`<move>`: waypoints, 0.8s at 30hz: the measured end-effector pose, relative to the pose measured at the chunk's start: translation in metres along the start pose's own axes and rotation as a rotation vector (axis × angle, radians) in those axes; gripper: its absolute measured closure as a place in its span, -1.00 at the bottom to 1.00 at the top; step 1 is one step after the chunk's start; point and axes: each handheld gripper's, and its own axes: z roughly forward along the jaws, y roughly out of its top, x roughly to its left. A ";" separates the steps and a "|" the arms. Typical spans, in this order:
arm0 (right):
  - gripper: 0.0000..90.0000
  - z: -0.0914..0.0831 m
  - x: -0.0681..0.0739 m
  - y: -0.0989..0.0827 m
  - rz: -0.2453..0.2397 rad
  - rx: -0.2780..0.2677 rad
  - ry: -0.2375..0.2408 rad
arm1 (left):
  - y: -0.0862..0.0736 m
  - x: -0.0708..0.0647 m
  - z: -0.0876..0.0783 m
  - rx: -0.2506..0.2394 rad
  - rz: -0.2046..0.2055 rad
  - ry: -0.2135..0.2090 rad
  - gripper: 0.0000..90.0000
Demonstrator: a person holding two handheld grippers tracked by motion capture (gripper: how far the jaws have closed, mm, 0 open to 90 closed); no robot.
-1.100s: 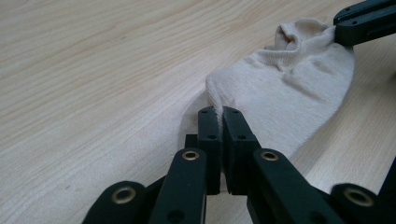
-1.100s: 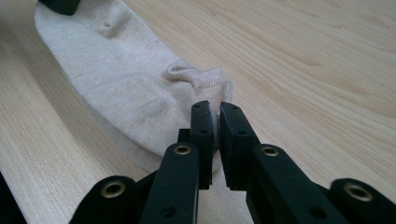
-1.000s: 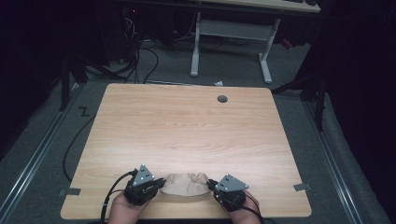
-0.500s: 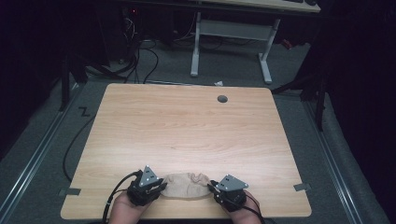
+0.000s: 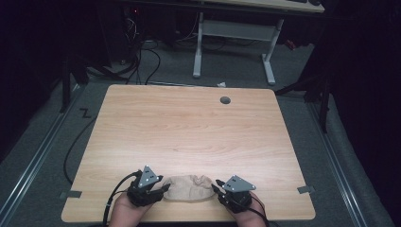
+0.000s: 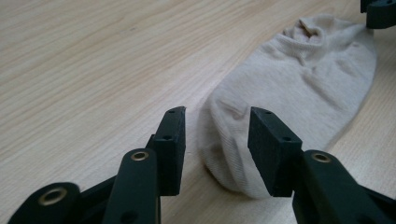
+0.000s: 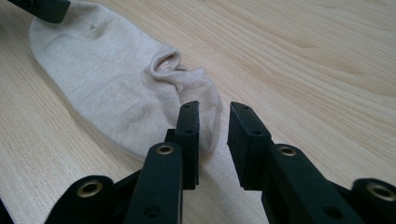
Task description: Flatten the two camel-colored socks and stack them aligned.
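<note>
**Beige sock flat at near table edge, both grippers released**

Beige knitted ankle sock (image 5: 190, 187): flat on the light wood-grain tabletop (image 5: 189, 127), at the 6 o'clock edge in the high view, long axis running 9 to 3 o'clock. Toe end toward 9 o'clock, ribbed cuff opening toward 3 o'clock, slightly bunched.

Left black two-jaw gripper (image 5: 163, 188): at the sock's 9 o'clock end, grey three-cornered plate on top, held in the person's left hand (image 5: 126, 212) entering from 6 o'clock. In the left gripper view (image 6: 215, 142), jaws spread, just been opening, standing astride the rounded toe end. Toe lying between the pads (image 6: 267, 148), not pressed; one pad just beside the fabric, the other over bare wood clear of the sock. Far end of the sock at 1 o'clock in that view, next to the other gripper's black tip.

Right black two-jaw gripper (image 5: 218, 185): at the sock's 3 o'clock end, same grey plate, held in the right hand (image 5: 246, 215). In the right gripper view (image 7: 213, 140), jaws parted, just been opening; gap over bare wood. One pad (image 7: 189, 135) at the edge of the ribbed cuff; contact not determinable. Sock stretching away toward 10 o'clock in that view.

Round dark grommet hole (image 5: 225, 100): in the tabletop at 1 o'clock, well apart from the sock.
</note>
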 end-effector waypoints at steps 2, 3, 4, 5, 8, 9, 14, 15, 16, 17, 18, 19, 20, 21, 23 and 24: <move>0.63 -0.001 -0.001 0.000 0.005 -0.007 -0.005 | 0.001 0.005 -0.003 -0.020 -0.019 0.003 0.26; 0.63 -0.001 -0.001 0.000 0.005 -0.007 -0.005 | 0.001 0.005 -0.003 -0.020 -0.019 0.003 0.26; 0.62 -0.001 -0.002 0.000 0.008 -0.012 -0.008 | 0.001 0.007 -0.004 -0.026 -0.027 0.005 0.26; 0.61 -0.002 -0.003 0.000 0.013 -0.014 -0.009 | 0.001 0.008 -0.005 -0.031 -0.029 0.006 0.25; 0.58 -0.004 -0.009 0.000 0.038 -0.030 -0.011 | 0.001 0.014 -0.008 -0.051 -0.033 0.014 0.24; 0.58 -0.004 -0.009 0.000 0.038 -0.030 -0.011 | 0.001 0.014 -0.008 -0.051 -0.033 0.014 0.24; 0.55 -0.006 -0.021 0.000 0.056 -0.054 -0.048 | 0.002 0.023 -0.013 -0.074 -0.035 0.038 0.23; 0.54 -0.005 -0.025 -0.001 0.066 -0.054 -0.061 | 0.002 0.027 -0.014 -0.080 -0.043 0.046 0.23; 0.53 -0.005 -0.034 -0.002 0.096 -0.063 -0.076 | 0.002 0.030 -0.014 -0.082 -0.045 0.051 0.23; 0.53 -0.005 -0.034 -0.002 0.096 -0.063 -0.076 | 0.002 0.034 -0.014 -0.086 -0.054 0.059 0.23; 0.52 -0.005 -0.039 -0.003 0.104 -0.067 -0.088 | 0.002 0.038 -0.015 -0.083 -0.055 0.066 0.23; 0.51 -0.004 -0.044 -0.004 0.111 -0.070 -0.103 | 0.002 0.042 -0.015 -0.086 -0.059 0.081 0.23; 0.51 -0.004 -0.049 -0.005 0.114 -0.068 -0.118 | 0.001 0.047 -0.015 -0.090 -0.063 0.096 0.22; 0.51 -0.004 -0.053 -0.006 0.117 -0.067 -0.137 | 0.001 0.053 -0.016 -0.090 -0.065 0.111 0.22; 0.51 -0.003 -0.063 -0.009 0.118 -0.061 -0.174 | -0.001 0.067 -0.016 -0.086 -0.071 0.155 0.21; 0.50 -0.002 -0.074 -0.013 0.140 -0.051 -0.204 | -0.004 0.076 -0.016 -0.079 -0.082 0.181 0.21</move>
